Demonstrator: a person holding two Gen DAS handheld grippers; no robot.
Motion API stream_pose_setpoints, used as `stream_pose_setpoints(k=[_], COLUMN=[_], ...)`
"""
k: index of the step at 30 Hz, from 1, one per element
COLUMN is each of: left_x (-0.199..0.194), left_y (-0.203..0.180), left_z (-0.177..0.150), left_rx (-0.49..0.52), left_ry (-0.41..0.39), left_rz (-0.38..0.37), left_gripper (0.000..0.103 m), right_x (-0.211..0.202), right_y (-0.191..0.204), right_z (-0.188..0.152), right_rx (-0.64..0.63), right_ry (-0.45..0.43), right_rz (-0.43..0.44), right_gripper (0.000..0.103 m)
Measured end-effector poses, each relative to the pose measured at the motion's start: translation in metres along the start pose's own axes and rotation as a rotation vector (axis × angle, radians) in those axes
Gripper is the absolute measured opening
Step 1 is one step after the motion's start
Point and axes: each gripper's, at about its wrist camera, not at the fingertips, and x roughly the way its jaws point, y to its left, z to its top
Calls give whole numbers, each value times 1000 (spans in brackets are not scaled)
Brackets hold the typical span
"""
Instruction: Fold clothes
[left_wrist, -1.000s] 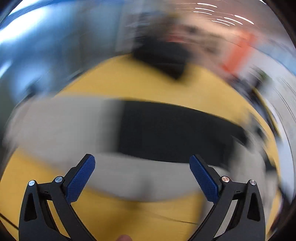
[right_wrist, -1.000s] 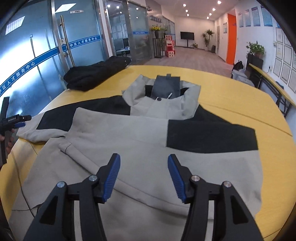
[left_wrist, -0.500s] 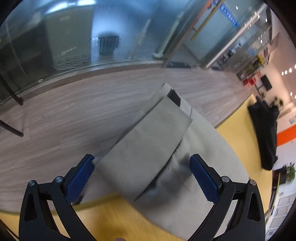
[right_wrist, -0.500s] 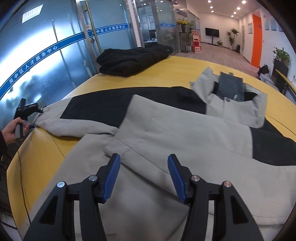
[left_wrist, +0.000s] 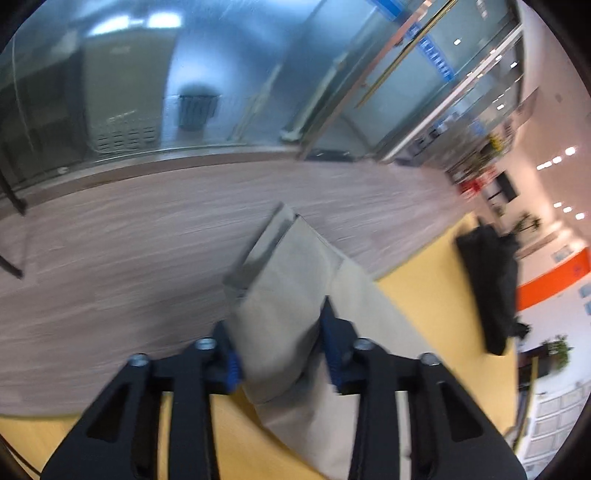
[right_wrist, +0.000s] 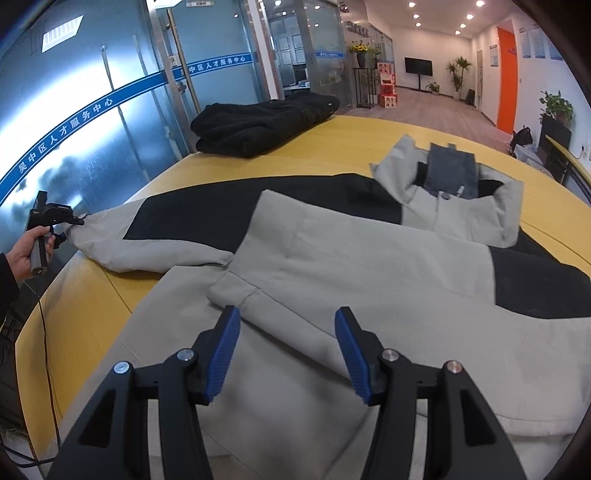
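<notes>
Yellow table (right_wrist: 369, 133) took up most of the room near the glass doors. Grey-and-black jacket (right_wrist: 369, 266) lay flat across it, collar (right_wrist: 450, 206) at the far side. One sleeve was folded over the body; the other sleeve (right_wrist: 122, 240) stretched out to the left table edge. Folded black garment (right_wrist: 258, 122) sat at the far left of the table, well apart from the jacket. Left gripper (left_wrist: 277, 350) was at the left edge, fingers closed in on the grey sleeve cuff (left_wrist: 280, 295), fabric bunched between the pads; the cuff end hung past the edge over the wood floor (left_wrist: 147, 258). Right gripper (right_wrist: 286, 354) hovered over the near hem, fingers spread, nothing between them.
</notes>
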Motion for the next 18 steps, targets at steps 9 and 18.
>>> stream_pose_setpoints(k=[9, 18], left_x=[-143, -172], left_y=[-167, -371], left_z=[-98, -348], left_rx=[154, 520], left_ry=[-26, 298], left_rz=[-485, -783], left_gripper=[15, 15], right_x=[-88, -195], right_y=[-53, -136], right_z=[4, -6], right_rx=[64, 155], right_ry=[-173, -318], right_rz=[-35, -79], right_gripper=[56, 56])
